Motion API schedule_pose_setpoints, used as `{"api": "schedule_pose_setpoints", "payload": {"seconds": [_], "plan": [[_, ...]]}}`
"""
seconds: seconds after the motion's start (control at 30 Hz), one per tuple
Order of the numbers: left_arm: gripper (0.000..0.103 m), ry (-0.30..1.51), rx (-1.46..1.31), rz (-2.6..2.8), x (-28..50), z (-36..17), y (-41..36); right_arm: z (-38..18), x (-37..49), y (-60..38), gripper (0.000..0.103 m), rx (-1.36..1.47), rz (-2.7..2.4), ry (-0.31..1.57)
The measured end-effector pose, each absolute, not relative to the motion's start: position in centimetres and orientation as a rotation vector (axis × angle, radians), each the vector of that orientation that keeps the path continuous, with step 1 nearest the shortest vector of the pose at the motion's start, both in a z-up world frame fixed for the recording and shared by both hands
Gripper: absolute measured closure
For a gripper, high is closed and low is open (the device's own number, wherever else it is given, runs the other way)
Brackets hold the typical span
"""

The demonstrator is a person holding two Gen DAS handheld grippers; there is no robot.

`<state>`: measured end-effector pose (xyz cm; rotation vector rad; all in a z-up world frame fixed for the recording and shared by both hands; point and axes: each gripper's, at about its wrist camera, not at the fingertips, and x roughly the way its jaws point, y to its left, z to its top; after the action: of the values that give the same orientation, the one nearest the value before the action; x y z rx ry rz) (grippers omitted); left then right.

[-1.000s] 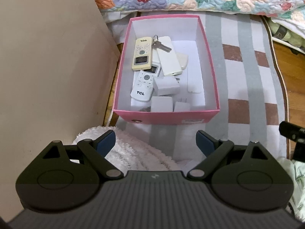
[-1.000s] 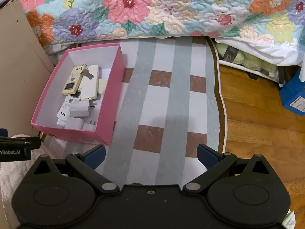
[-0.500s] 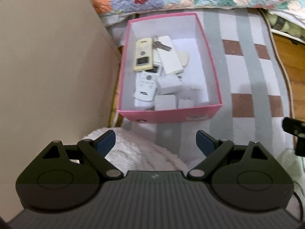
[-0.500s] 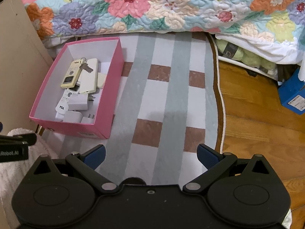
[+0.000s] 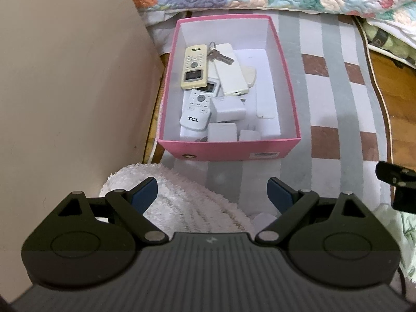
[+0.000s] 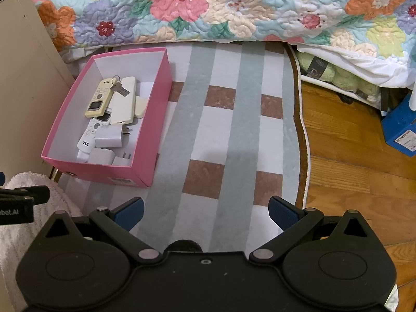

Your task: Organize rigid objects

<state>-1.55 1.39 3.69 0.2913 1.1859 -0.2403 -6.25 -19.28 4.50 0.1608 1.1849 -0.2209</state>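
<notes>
On the striped rug [image 6: 234,135], the pink box [image 5: 228,150] is sitting with the remotes [image 5: 195,67], keys [image 5: 218,54] and chargers [image 5: 227,108] lying inside it; you are holding the left gripper [image 5: 212,195] over a white towel [image 5: 187,200] and the right gripper [image 6: 205,212] over rug, both jaws spread wide, gripping nothing.

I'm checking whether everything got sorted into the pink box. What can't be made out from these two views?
- Bottom layer of the pink box: the yellow remote, white TCL remote and chargers cover it in both views.
- Small white object, left wrist view: mostly hidden behind the left gripper.
- Floor under the fluffy towel: covered.
- Blue box, right wrist view: cut off by the edge.
</notes>
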Motion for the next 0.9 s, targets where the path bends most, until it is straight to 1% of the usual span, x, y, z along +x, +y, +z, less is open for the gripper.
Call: {"api": "schedule_pose_setpoints", "payload": {"seconds": [0.2,0.57,0.9], "plan": [[0.011,1.141,0.338,-0.209,-2.18,3.98,0.96,4.04,-6.15,-18.97,0.0,0.13,-0.217,1.196],[0.011,1.176,0.313,-0.232,-2.15,3.72,0.78,3.86,-6.29,-18.88,0.0,0.127,-0.211,1.194],[0.011,1.173,0.311,-0.227,-2.11,3.66,0.91,3.89,-6.22,-18.74,0.0,0.123,-0.208,1.199]]}}
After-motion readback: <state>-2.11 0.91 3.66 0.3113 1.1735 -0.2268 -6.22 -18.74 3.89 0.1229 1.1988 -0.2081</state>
